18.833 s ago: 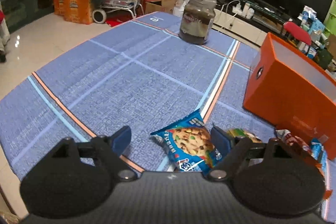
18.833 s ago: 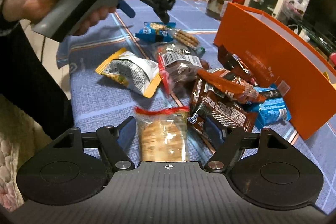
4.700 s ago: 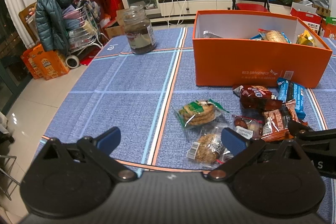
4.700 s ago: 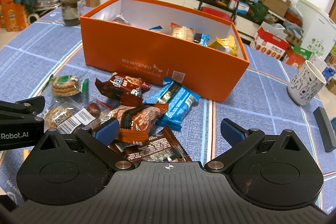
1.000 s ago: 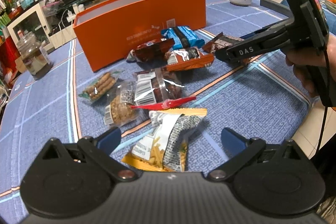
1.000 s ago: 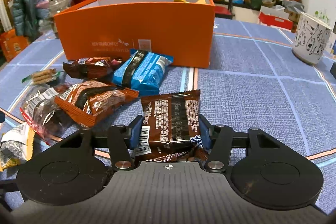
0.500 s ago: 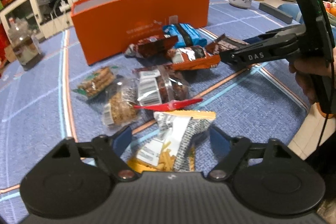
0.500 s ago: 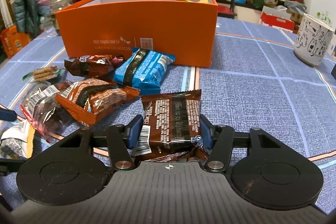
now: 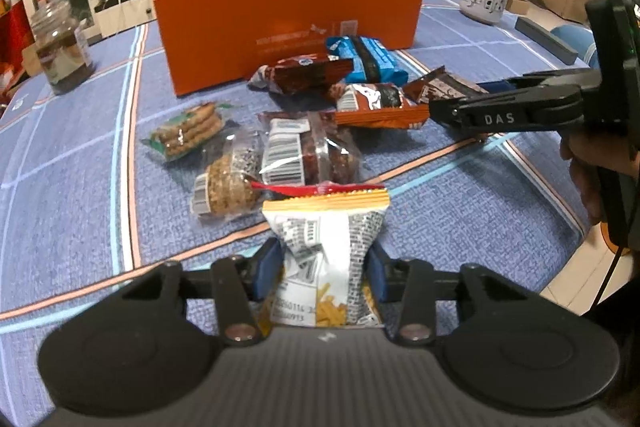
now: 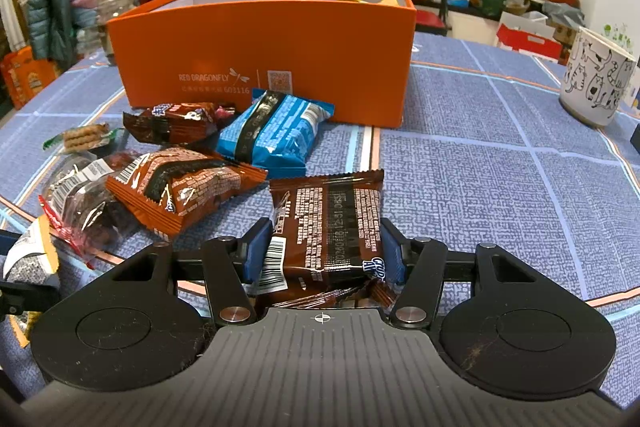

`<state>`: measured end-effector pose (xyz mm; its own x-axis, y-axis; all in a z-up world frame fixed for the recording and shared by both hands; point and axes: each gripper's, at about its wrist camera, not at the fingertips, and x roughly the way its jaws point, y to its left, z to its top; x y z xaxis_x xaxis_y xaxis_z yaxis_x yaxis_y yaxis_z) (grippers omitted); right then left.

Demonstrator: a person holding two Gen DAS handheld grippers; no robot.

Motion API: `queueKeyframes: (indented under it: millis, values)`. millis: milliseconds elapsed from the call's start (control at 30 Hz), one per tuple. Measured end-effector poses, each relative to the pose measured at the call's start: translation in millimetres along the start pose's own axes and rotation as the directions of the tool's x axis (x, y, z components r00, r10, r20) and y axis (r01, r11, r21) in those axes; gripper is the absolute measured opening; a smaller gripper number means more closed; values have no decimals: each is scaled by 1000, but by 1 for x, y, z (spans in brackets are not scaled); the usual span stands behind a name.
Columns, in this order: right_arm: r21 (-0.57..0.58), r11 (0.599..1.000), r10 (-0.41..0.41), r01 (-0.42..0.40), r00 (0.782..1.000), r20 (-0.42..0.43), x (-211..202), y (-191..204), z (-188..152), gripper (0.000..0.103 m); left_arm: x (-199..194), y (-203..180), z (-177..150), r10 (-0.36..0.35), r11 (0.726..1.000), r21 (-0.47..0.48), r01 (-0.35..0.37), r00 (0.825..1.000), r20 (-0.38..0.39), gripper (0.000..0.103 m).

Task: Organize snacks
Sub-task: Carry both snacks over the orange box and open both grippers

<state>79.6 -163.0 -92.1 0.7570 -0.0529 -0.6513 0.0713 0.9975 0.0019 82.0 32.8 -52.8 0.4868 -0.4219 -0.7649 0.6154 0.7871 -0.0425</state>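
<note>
With a few yellow packets visible inside the open orange cardboard box (image 10: 280, 39), the left gripper (image 9: 325, 269) clamps a white-and-yellow snack pouch (image 9: 326, 227), the right gripper (image 10: 323, 253) clamps a brown foil snack packet (image 10: 326, 223), and about six packets lie unsorted in front of the box.

Matte black plastic left gripper (image 9: 322, 267), blue pads (image 9: 267, 267) on its fingers, silver screws at the linkage pivots, round discs either side. Same build on the black right gripper (image 10: 322, 253); white "DAS" lettering along its arm, thin black cable below the handle.
</note>
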Motion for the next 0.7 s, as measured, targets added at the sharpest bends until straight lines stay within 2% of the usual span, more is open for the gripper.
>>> queueKeyframes:
  millis: [200,333,567,700]
  values:
    - [6,1000,-3,3,1000,-1,-1,0,0,41,2,-5,-1,45,999,-26,-45,999,15,42]
    - [13,1000,6,-6,1000,-14,-3,1,1,40,0,-7,1,44,998,-49,-43,999,16,40]
    - [31,999,19,-19,1000,-11,-15,2,2,40,-22,-8,9,90,994,-69,-84,992,89,38]
    - [27,1000,0,0,1000,28,-33,1,5,40,-35,-10,14,87,993,-86,-76,988,126,38]
